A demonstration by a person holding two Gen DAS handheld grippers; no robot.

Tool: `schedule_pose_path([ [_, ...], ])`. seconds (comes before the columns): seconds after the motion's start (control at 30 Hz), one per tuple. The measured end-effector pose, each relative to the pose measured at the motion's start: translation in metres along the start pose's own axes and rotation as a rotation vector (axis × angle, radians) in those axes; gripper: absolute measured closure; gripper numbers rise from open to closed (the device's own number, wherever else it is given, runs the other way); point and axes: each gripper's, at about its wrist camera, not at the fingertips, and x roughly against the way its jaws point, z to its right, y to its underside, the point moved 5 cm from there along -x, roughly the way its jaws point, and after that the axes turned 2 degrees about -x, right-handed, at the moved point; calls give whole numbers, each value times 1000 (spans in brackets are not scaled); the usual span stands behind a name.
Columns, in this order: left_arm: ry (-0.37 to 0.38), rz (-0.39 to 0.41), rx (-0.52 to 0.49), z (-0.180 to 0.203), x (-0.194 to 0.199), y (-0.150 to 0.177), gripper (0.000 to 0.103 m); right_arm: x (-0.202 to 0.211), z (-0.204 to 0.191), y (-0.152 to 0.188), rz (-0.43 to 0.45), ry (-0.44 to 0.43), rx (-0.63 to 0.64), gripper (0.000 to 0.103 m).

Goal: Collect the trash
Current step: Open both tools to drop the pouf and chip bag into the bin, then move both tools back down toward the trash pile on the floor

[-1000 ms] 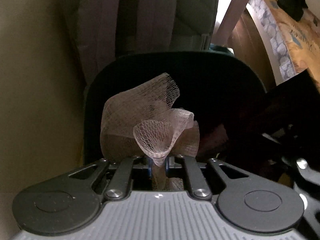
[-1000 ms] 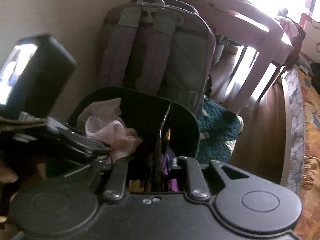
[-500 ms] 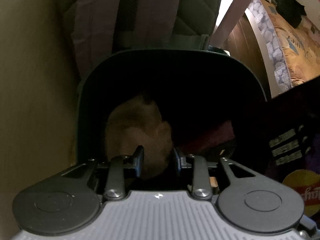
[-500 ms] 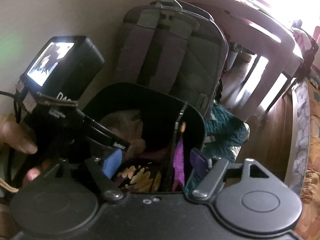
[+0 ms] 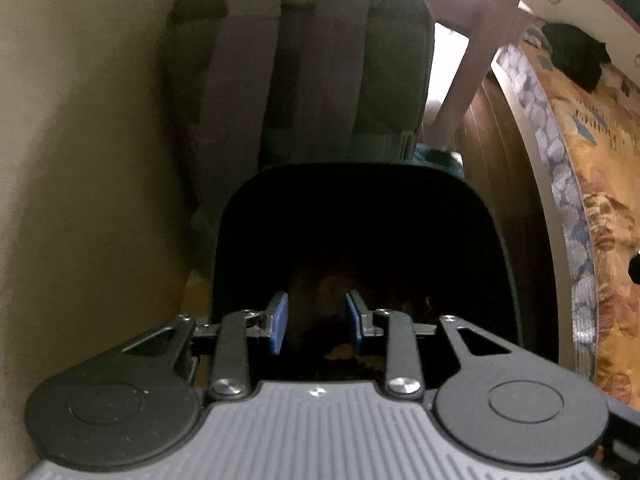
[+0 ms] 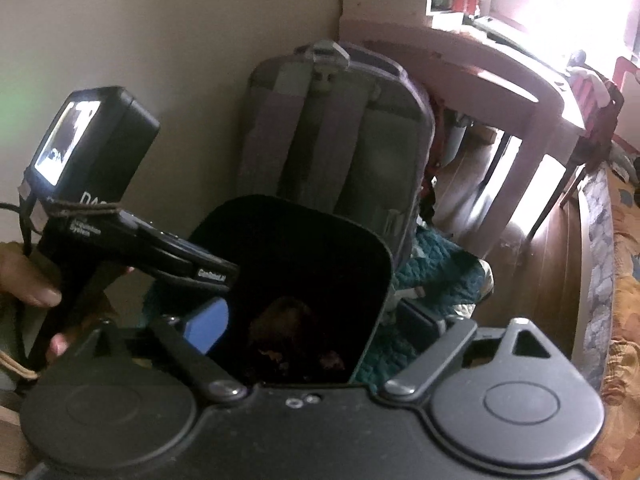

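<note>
- Left gripper (image 5: 314, 322): blue pads parted to a narrow gap, nothing between them, poised over the bin's mouth.
- Right gripper (image 6: 316, 322): jaws wide and opening, empty; one blue pad sits just outside the bin's near rim.
- Black bin (image 5: 240, 216): trash (image 6: 286, 320) lies as a dim brownish lump with wrappers deep inside.
- Behind the bin: grey backpack (image 6: 340, 136) against the wall.
- Far right: bed edge (image 5: 560, 152), white chair (image 6: 520, 104).

The right hand-held gripper (image 6: 320, 320), jaws opening with nothing between them, hangs over a black bin (image 6: 320, 240); trash (image 6: 284, 320) lies inside, a backpack (image 6: 340, 128) beyond.
</note>
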Motion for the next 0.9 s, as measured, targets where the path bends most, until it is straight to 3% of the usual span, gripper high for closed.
schedule_pose_path([
  [0.3,-35,136,-14,40,70,12,73,62,27,12,99,-47,-59,11],
  [0.63,-23,194,35,119,138,45,73,136,78,49,176,-93,-43,11],
  [0.67,-19,202,44,127,143,47,71,144,83,53,183,-95,-31,11],
  [0.77,1,233,70,153,158,54,32,163,101,67,200,-102,6,11],
  [0.9,16,263,84,190,173,62,28,185,130,83,216,-112,14,10],
])
